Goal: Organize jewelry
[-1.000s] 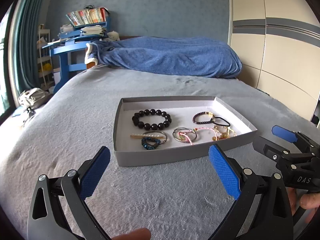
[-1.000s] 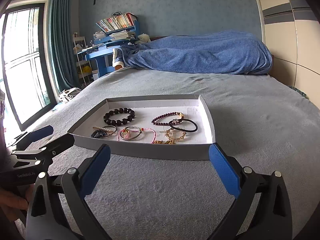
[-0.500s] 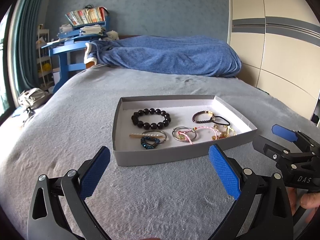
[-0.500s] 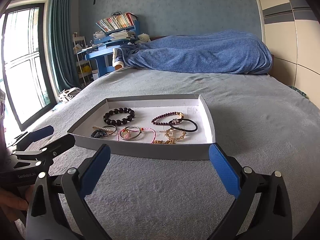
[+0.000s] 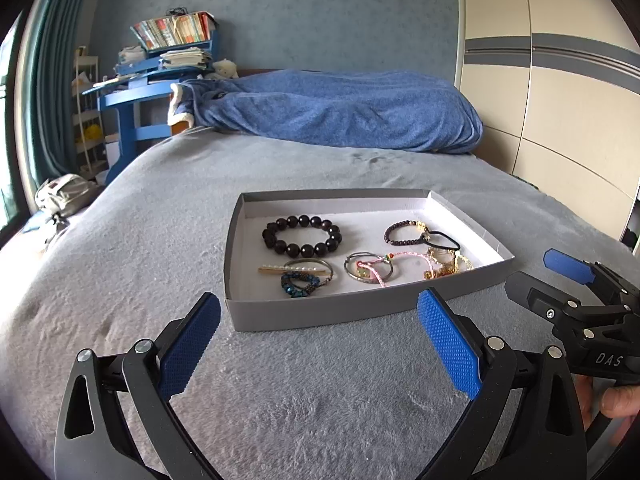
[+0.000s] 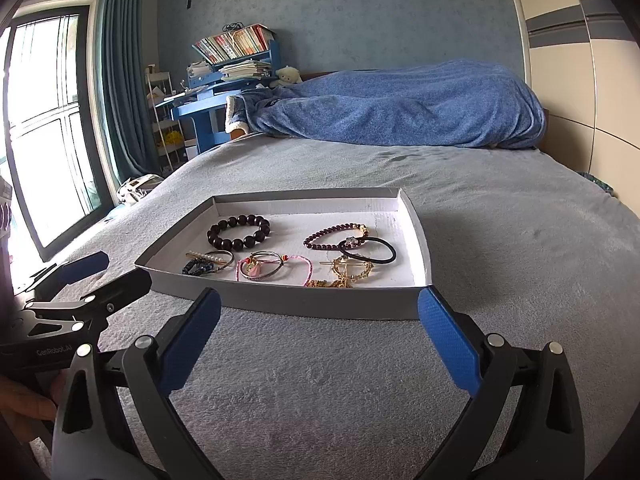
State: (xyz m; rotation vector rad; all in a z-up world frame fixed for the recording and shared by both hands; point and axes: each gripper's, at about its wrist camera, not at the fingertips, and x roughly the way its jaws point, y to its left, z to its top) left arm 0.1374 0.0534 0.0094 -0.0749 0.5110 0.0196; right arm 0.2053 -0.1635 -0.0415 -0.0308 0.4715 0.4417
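A shallow grey tray (image 5: 320, 312) (image 6: 320, 302) lies on the grey bed. It holds a black bead bracelet (image 5: 302, 235) (image 6: 238, 232), a dark red bead bracelet (image 5: 404, 233) (image 6: 332, 235), a black hair tie (image 5: 442, 240) (image 6: 370, 252), a pearl hair clip (image 5: 292, 269) (image 6: 208, 257), a blue bead piece (image 5: 300, 282), silver rings with pink cord (image 5: 370, 270) (image 6: 266, 266) and gold pieces (image 5: 446, 264) (image 6: 346, 270). My left gripper (image 5: 319, 340) is open and empty in front of the tray. My right gripper (image 6: 319, 338) is open and empty, also short of the tray.
A blue blanket (image 5: 340, 110) is bunched at the bed's far end. A blue desk with books (image 5: 160, 64) stands at the back left. A wardrobe (image 5: 560, 80) runs along the right. A window and curtain (image 6: 60, 120) are on the left. A bag (image 5: 64, 196) lies beside the bed.
The tray sits slightly lower and nearer in the left wrist view; both grippers stay open and almost still.
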